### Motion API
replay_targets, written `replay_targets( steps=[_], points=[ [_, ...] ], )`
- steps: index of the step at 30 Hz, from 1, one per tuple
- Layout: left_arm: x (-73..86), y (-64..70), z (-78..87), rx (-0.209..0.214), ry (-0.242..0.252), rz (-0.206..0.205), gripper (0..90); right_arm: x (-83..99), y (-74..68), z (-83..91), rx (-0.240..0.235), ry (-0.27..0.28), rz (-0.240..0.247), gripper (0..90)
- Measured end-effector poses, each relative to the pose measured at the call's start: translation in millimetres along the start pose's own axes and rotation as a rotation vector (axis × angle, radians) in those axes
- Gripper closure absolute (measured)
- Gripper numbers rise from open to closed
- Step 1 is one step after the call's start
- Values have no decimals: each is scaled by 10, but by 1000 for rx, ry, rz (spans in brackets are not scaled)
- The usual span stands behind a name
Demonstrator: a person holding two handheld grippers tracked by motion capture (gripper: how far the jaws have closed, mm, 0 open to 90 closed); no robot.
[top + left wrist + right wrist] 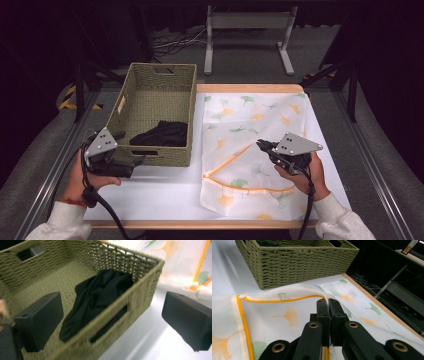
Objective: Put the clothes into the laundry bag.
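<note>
My right gripper is clamped on the orange-trimmed edge of the mesh bag, which lies flat on the table just right of the basket. In the right gripper view the jaws stand closed on a fold of that edge, and the hem lifts in a low arch toward the basket, so the mouth is starting to gape.

My left gripper hangs with its jaws wide apart and holding nothing, right at the basket's near wall. In the left gripper view one jaw sits over the inside of the basket and the other outside it. The black cloth lies crumpled in the basket's near corner, on the side toward the bag.

I judge the job is to get the cloth into the bag. To do it well, I should keep the right grip firm and raise the hem a little more, so the opening faces the basket. The left should clear the wall, drop onto the highest bunch of the cloth, and close on a thick fold, not a thin edge that could slip. I must keep both jaws off the weave.

I can read no brand, label or writing on the bag, the basket or the cloth.
</note>
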State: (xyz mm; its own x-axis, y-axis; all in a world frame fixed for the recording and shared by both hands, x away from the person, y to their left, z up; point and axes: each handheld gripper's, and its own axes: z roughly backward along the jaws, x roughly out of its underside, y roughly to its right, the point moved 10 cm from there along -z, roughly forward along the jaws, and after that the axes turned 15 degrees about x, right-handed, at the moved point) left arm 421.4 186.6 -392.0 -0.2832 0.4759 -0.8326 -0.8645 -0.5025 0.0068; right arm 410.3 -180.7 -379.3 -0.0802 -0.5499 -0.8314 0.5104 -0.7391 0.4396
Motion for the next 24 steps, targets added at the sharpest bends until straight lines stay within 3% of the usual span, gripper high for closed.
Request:
replay_targets(
  steps=[4, 6, 13, 20, 24],
  points=[
    [-87, -87, -159, 18, -59, -8, 40, 13, 13, 5, 1, -3, -1, 887],
    [-122, -124, -252, 45, -102, -35, 70, 24, 23, 11, -2, -6, -6, 887],
    [-268, -334, -517, 83, -171, -39, 66, 47, 36, 21, -3, -13, -10, 882],
    [-220, -512, -748, 108, -329, -62, 83, 75, 46, 17, -10, -21, -18, 870],
    [-184, -559, -862, 115, -377, -63, 92, 81, 34, 21, -16, -24, -15, 870]
  ],
)
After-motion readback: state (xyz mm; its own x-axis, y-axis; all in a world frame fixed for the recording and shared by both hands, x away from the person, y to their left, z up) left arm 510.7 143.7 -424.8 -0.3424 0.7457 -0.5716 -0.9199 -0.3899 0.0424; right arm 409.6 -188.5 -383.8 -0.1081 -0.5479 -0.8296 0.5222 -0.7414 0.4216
